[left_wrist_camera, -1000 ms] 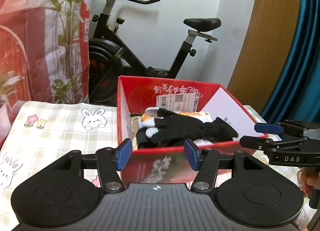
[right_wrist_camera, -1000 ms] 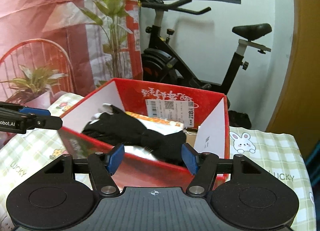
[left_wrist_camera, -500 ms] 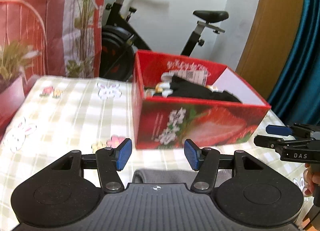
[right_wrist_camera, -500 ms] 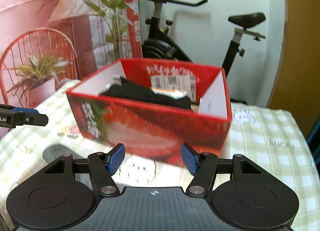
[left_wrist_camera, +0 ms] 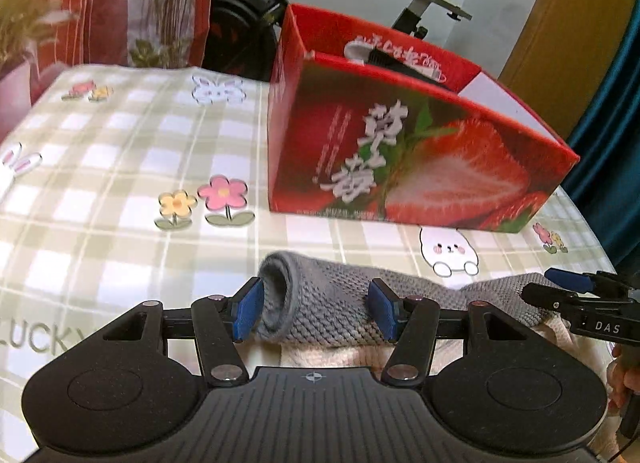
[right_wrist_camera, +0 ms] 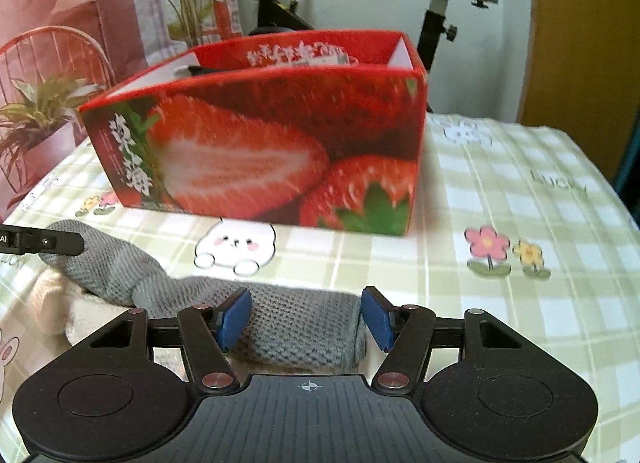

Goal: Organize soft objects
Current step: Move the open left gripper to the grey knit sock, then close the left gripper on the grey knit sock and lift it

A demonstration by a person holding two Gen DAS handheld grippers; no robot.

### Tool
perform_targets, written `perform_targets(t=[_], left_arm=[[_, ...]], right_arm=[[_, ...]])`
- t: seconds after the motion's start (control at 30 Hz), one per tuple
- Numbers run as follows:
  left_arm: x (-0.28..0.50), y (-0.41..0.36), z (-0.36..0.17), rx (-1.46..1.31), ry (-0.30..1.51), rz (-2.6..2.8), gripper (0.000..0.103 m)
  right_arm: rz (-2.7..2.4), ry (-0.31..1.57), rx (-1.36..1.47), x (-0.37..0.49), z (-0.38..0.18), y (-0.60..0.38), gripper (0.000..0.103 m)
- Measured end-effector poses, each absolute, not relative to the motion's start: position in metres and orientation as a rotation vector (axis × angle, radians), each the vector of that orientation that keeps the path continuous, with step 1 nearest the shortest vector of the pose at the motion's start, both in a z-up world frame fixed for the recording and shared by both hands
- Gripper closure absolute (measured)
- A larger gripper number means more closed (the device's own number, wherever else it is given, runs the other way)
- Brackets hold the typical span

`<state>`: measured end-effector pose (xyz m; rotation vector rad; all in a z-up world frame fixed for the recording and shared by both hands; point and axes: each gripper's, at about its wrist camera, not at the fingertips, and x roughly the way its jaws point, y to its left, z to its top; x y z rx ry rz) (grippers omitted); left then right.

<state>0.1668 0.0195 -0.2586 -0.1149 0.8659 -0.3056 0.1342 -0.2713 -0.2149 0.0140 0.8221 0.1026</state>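
Right now I have both tools low over the grey knitted piece (left_wrist_camera: 328, 311), which lies stretched across the checked tablecloth (left_wrist_camera: 120, 167) in front of the strawberry box (left_wrist_camera: 400, 151). My left gripper (left_wrist_camera: 316, 313) is spread wide, its blue pads on either side of the rolled, open end of the knit at about 12 o'clock from my wrist; the left pad looks to be just touching the roll, the other stands a little off it, and nothing is clamped. My right gripper (right_wrist_camera: 306, 319) is equally wide, straddling the other end of the same knit (right_wrist_camera: 296, 331), with cloth between the pads but no squeeze that I can see. I judge I've taken one end in each tool so the piece can be lifted flat instead of dangling. A cream fabric (right_wrist_camera: 60, 303) lies under the knit's middle, toward 9 o'clock in the right view, and could drag along if I pinch too deep.

In the left view the box sits from 12 to 2 o'clock, its near wall tall, with dark items showing just above the rim. I'll need to clear that edge on the way in. Open cloth lies at 9 to 11 o'clock on my left and 1 to 3 o'clock on my right, so there's room to swing.
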Motion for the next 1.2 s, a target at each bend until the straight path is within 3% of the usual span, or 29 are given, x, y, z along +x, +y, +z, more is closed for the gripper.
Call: perform_targets(t=[0.37,0.6,0.83,1.2], left_arm=[[0.163,0.019,-0.273,-0.139,0.862,-0.312,0.044],[0.157,0.014,-0.276,-0.133,0.840,-0.318,0.057],[0.154,0.012,-0.277,-0.119,0.824,-0.321,0.058],[0.153,0.012,-0.279,-0.114,0.815,-0.328,0.059]], right_arm=[[0.086,0.828,0.066,0.132,-0.226,-0.277,0.041],[0.102,0.818,0.035,0.129,-0.227,-0.267,0.057],[0.119,0.807,0.017,0.126,-0.228,-0.263,0.066],[0.134,0.786,0.035,0.122,-0.230,-0.266,0.068]])
